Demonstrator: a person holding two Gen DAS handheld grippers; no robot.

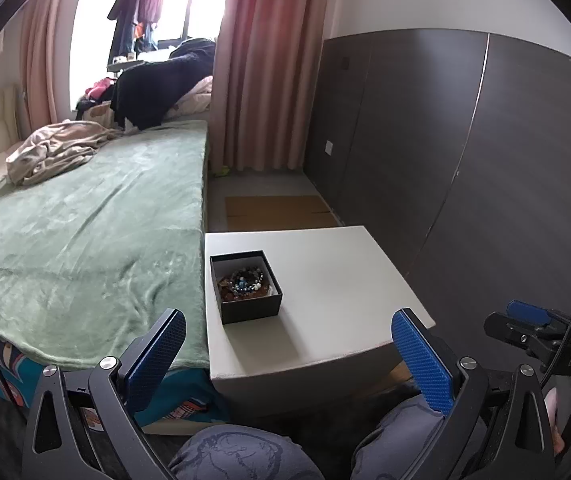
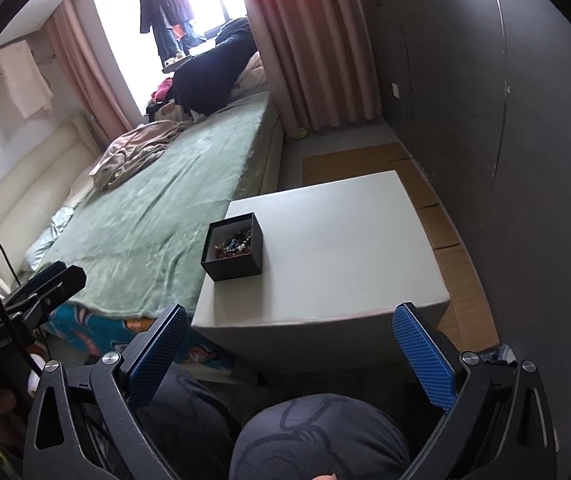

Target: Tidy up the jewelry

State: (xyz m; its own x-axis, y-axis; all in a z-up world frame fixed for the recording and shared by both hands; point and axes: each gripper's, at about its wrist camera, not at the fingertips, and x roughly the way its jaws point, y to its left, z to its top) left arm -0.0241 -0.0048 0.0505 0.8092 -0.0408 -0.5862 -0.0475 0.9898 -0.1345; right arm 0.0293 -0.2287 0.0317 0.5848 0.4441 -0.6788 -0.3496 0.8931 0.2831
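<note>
A small black box (image 1: 245,286) (image 2: 233,248) stands open-topped near the left edge of a white table (image 1: 333,280) (image 2: 337,240). Inside it lie beaded bracelets (image 1: 243,280) (image 2: 235,242), dark, brown and blue. My left gripper (image 1: 289,332) hangs open in front of the table's near edge, nothing between its blue pads. My right gripper (image 2: 291,330) is also open and empty, held back from the table above the person's knees. In the left wrist view the right gripper (image 1: 525,320) shows at the right edge; the left gripper (image 2: 45,284) shows at the left of the right wrist view.
A bed with a green blanket (image 1: 85,232) (image 2: 157,216) adjoins the table's left side. A dark panelled wall (image 1: 465,140) (image 2: 505,140) runs along the right. Flattened cardboard (image 1: 277,212) (image 2: 437,216) lies on the floor behind and beside the table. The person's knees (image 1: 241,452) (image 2: 317,436) sit below the grippers.
</note>
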